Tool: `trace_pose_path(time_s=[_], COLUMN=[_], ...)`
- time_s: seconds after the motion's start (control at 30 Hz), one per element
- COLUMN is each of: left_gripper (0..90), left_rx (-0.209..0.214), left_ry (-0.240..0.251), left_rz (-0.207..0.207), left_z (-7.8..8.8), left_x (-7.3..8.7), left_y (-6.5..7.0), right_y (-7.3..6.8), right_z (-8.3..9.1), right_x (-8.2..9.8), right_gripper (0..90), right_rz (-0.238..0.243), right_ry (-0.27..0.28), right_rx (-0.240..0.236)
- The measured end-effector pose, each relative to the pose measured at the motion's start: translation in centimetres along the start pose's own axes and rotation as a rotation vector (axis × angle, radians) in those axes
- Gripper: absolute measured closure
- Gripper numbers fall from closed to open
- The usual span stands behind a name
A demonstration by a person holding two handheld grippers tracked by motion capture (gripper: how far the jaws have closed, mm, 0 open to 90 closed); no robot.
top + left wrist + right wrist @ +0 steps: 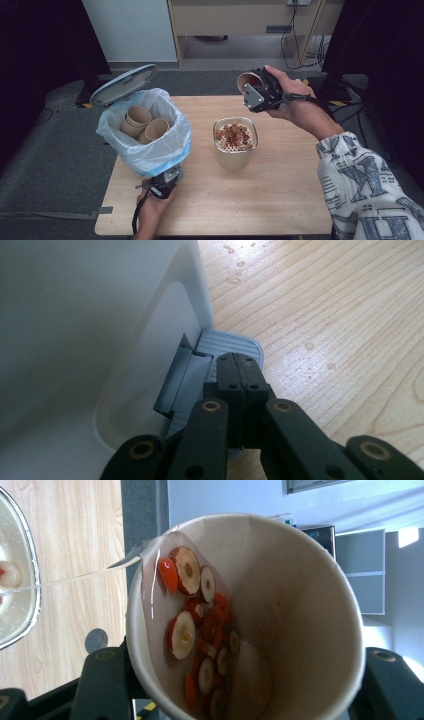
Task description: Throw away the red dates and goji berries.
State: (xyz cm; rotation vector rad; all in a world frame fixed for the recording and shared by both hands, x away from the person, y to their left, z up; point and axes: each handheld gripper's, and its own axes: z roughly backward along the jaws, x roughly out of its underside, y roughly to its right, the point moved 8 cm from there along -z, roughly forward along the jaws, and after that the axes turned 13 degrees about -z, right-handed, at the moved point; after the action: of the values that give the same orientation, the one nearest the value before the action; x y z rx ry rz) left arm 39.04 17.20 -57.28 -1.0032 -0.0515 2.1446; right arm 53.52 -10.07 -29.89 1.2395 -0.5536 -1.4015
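**Tilted cup sits beyond the strainer, bin waits to the left**

The lidded bin [145, 131] stands open at the table's left — the left gripper [239, 374], jaws closed together, presses its pedal [231, 344]. The right gripper [260, 92] clamps a paper cup [245, 615] on its side, fruit slices [197, 630] clinging inside, just beyond the strainer bowl [235, 140] — bin well apart

We see wooden table [280, 200], grey carpet floor [55, 165], cables [295, 40] at back wall, w/ pale cabinet [240, 20].
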Motion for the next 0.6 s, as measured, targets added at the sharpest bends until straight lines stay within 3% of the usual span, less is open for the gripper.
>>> trace_pose_path(time_s=[0.17,0.27,0.6], left_gripper=[89.5,89.5,89.5], left_rx=[0.002,0.004,0.004], left_ry=[-0.001,-0.002,-0.002], left_rz=[-0.004,-0.006,-0.006], left_z=[0.01,0.02,0.02], left_x=[0.02,0.02,0.02], left_y=[-0.01,-0.03,-0.03], right_y=[0.15,0.01,0.05], right_z=[0.19,0.13,0.09], right_x=[-0.08,0.05,0.22], right_gripper=[37.7,37.7,37.7], right_rz=[0.080,0.104,0.105], right_ry=[-0.020,-0.030,-0.035], right_rx=[0.037,0.044,0.046])
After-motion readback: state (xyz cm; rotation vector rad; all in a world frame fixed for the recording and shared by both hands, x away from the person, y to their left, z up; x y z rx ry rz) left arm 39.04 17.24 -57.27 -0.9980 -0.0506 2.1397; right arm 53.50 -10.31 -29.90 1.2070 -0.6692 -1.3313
